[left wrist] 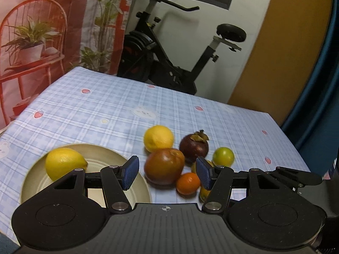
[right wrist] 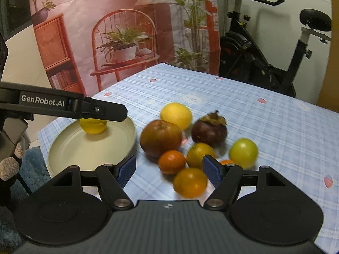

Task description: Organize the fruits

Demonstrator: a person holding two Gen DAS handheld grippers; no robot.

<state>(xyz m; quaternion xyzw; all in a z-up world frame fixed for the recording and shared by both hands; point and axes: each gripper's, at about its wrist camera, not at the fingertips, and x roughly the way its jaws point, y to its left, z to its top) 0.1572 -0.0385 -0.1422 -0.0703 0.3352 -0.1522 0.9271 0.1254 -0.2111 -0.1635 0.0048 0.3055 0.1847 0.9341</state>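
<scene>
A cream plate holds one lemon. Beside it lies a cluster of fruit: a second lemon, a brown-red apple, a dark mangosteen, a green fruit and small oranges. My left gripper is open and empty, above the plate's right rim and the apple. It shows in the right wrist view over the plate. My right gripper is open and empty, just short of the oranges.
The table wears a blue checked cloth. An exercise bike stands behind the far edge. A printed backdrop hangs at the back left. The table's left edge runs near the plate.
</scene>
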